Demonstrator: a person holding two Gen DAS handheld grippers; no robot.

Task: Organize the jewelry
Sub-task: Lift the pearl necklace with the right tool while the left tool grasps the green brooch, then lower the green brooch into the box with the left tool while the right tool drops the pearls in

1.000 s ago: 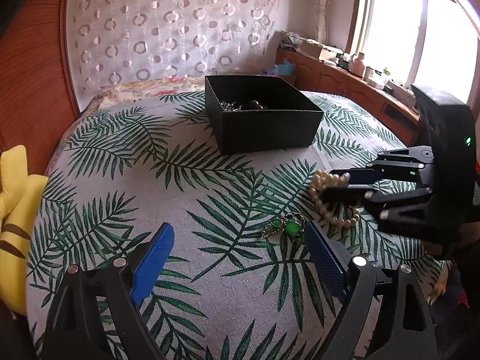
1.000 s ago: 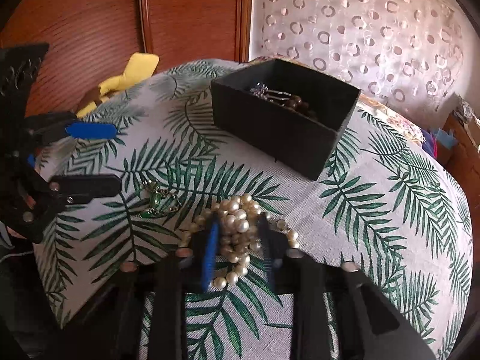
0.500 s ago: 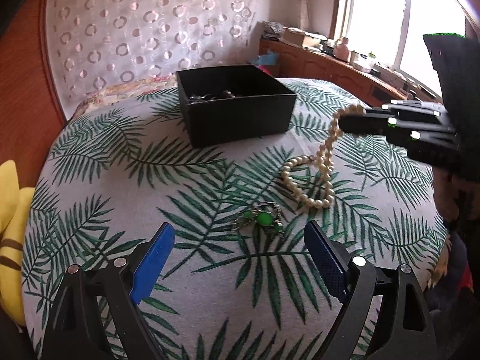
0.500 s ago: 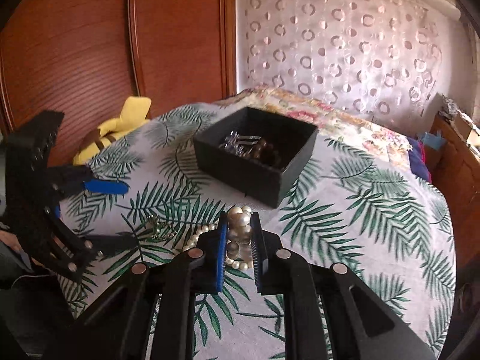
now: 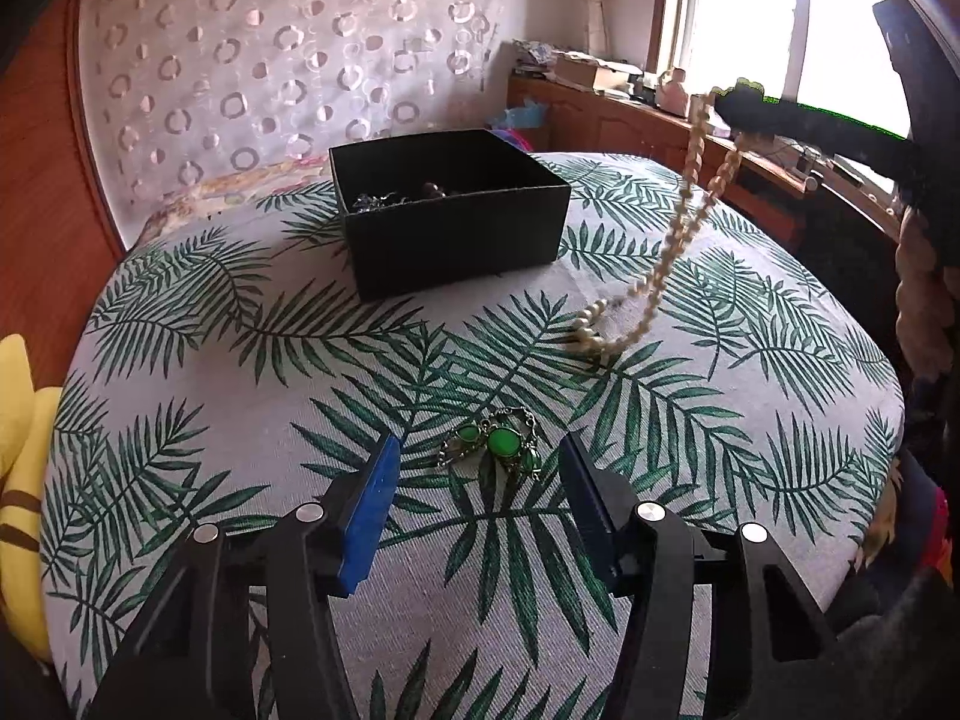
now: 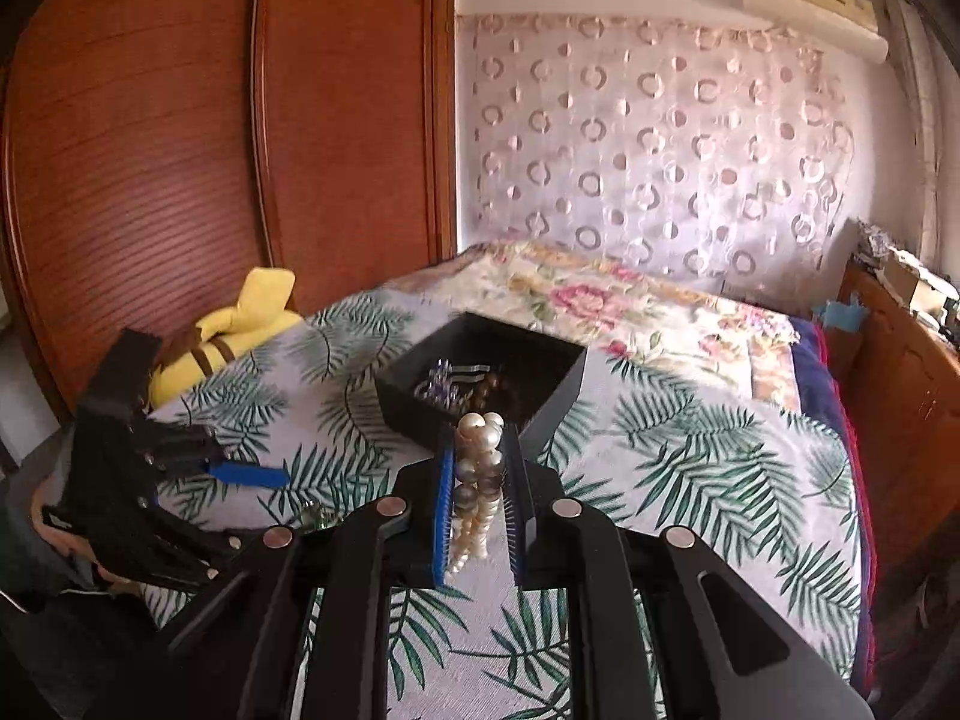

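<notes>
The right gripper [image 6: 477, 450] is clamped on the pearl necklace [image 5: 672, 252]; the strand hangs below the jaws as a long loop, its lowest beads at or just above the leaf-print cloth [image 5: 240, 420] (contact cannot be confirmed from either view). The black box [image 5: 450, 210] lies ahead of this gripper, past the fingertips, open side up, with other pieces already inside; the hanging loop's long axis is near vertical, so the next move likely calls for carrying the strand forward and above the box rim.

The left gripper [image 5: 480, 480] is part open; its jaws have just been closing around the green brooch [image 5: 495, 444], which lies on the cloth between the blue pads [image 5: 369, 516], not yet pressed; the left hand is the nearer one to it.
</notes>
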